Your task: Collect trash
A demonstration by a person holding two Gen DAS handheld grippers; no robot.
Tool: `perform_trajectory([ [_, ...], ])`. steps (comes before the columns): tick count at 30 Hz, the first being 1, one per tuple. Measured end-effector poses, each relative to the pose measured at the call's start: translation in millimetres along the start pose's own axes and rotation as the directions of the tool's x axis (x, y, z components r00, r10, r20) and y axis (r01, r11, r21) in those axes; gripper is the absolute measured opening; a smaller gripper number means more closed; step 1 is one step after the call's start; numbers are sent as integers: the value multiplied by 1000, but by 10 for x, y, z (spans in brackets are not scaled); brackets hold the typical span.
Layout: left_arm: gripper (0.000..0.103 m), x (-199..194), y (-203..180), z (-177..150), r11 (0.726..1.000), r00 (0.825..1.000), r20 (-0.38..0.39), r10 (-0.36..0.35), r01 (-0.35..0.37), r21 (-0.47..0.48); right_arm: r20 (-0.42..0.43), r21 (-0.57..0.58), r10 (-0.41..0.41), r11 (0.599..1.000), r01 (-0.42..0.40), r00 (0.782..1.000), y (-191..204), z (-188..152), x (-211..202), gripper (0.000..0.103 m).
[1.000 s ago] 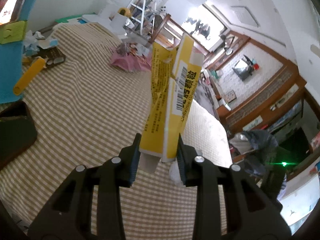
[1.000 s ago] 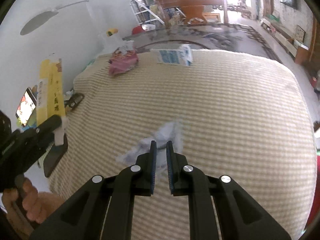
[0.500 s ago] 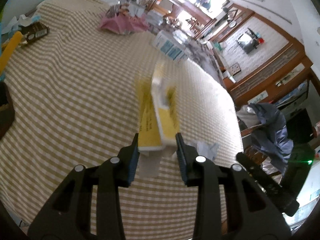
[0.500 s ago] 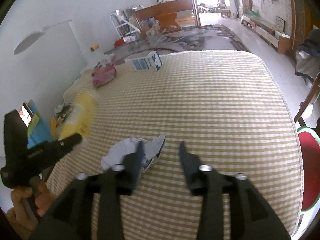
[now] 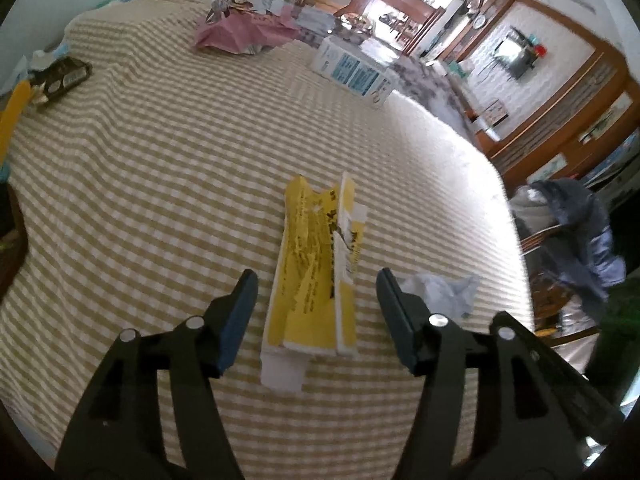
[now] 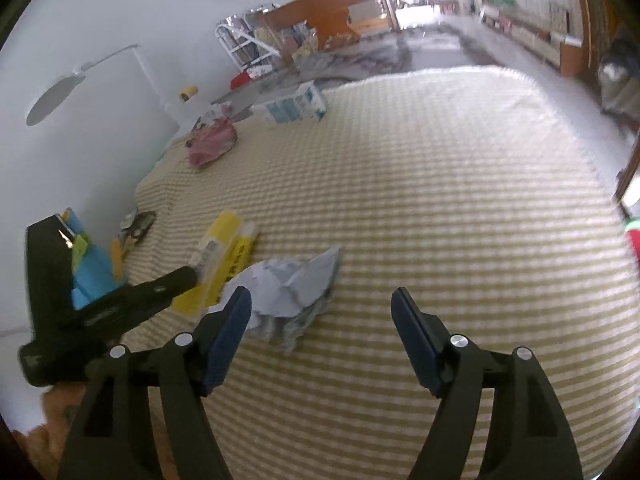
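Here the yellow carton point(image 5: 316, 280) lies flat on the checked bed cover point(image 5: 160, 160), near the bed's near edge, directly between the fingers of the left claw point(image 5: 316, 312). That claw's jaws are opening and neither pad touches the carton, which rests free on the cover. Its long axis runs straight away from the claw, toward the bed's far edge, so the jaws straddle its narrow width.

Just beside it, toward the bed's right edge, sits the crumpled paper point(image 6: 292, 292). The right claw point(image 6: 320, 320) is the nearer one to it; its jaws are also opening and hold nothing. The paper lies ahead of this claw but off toward its left finger, not centred in the gap.

Any pickup of the paper would likely need the right claw shifted leftward first. A pink wrapper point(image 5: 240, 34) and a blue-and-white box point(image 5: 352, 72) lie well apart, near the far edge.
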State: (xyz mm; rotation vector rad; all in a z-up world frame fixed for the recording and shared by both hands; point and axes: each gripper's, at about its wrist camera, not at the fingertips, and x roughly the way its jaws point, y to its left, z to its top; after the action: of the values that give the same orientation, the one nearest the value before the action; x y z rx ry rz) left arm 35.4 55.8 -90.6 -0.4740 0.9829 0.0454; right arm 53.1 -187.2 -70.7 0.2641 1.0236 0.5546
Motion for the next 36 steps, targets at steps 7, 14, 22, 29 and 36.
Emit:
perform_trajectory([
  [7,48,164,-40,-59,999,998,-57,30,-28,43,-22,-95,-17,995,14,1000,234,-85,78,71],
  [14,34,-3,-103,-71,997,1000,9,16,-17,76,-21,-31,4,1000,-4,1000,185,-13,101,79],
  [22,35,-130,-56,-52,998,998,58,22,-25,51,-87,7,16,1000,-16,996,235,-2,360,79],
  [29,35,-134,-75,-40,999,999,52,12,-15,50,-104,-21,5,1000,-7,995,275,-49,432,75],
  [36,35,-121,-82,-42,999,999,49,10,-13,50,-84,-81,-20,997,13,996,333,-65,389,49],
])
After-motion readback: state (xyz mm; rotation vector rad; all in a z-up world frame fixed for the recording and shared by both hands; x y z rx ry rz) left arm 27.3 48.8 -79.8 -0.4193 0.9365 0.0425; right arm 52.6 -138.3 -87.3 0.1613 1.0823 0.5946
